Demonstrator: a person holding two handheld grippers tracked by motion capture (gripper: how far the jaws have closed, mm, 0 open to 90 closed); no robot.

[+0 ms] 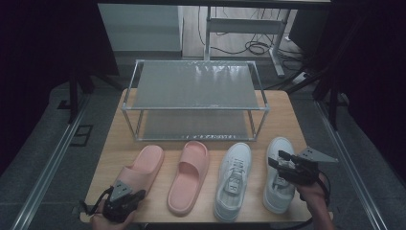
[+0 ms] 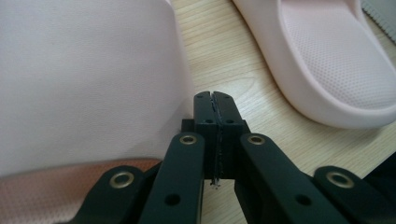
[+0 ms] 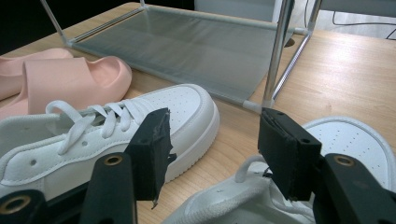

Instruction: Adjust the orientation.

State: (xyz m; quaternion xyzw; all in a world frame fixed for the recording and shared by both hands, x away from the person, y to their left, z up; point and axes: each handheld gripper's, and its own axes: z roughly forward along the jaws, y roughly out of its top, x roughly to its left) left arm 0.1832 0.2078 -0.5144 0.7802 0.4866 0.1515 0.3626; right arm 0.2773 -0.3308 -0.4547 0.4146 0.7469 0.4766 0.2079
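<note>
A pale pink slide (image 1: 141,171) lies left of its twin (image 1: 188,175), beside the left gripper (image 2: 215,100), jaws pressed together, empty. The right gripper (image 3: 212,154) gapes, holding nothing, over a white sneaker (image 1: 279,175); its own view reveals perforated toecaps.

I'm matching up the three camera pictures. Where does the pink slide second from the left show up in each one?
High view: pink slide lies lower centre, second in the row, beside the left white sneaker.
Left gripper view: its edge and footbed fill the upper right, past the shut left gripper.
Right gripper view: at the left edge, behind the left white sneaker.
Shared landmark: the wooden table.
</note>
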